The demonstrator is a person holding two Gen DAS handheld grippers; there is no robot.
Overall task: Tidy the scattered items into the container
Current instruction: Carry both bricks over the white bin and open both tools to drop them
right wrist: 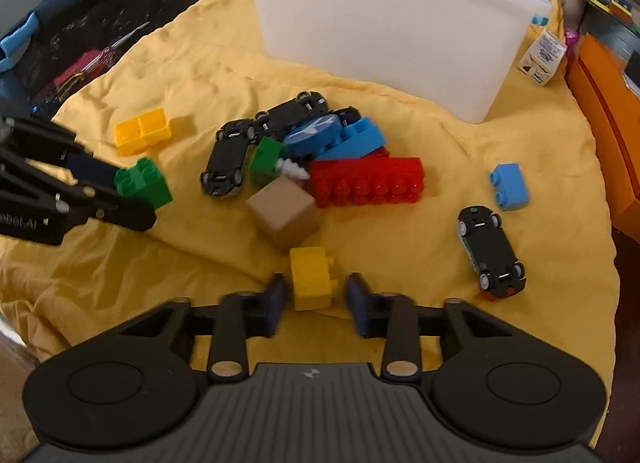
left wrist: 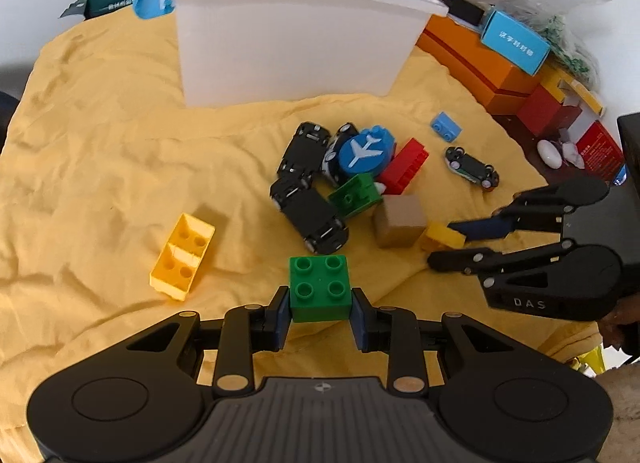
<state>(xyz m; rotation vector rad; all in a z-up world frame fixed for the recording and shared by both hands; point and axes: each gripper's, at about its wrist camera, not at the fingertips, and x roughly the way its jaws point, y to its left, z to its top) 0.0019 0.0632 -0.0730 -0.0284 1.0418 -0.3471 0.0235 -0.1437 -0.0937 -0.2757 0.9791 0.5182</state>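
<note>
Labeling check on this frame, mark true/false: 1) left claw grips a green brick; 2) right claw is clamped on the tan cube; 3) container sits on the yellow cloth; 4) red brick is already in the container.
1) True: the left claw has its pads against the green brick.
2) False: the right claw straddles a small yellow brick, gaps showing; the tan cube lies beyond it.
3) True: the white container stands on the yellow cloth.
4) False: the red brick lies in the pile on the cloth.
</note>
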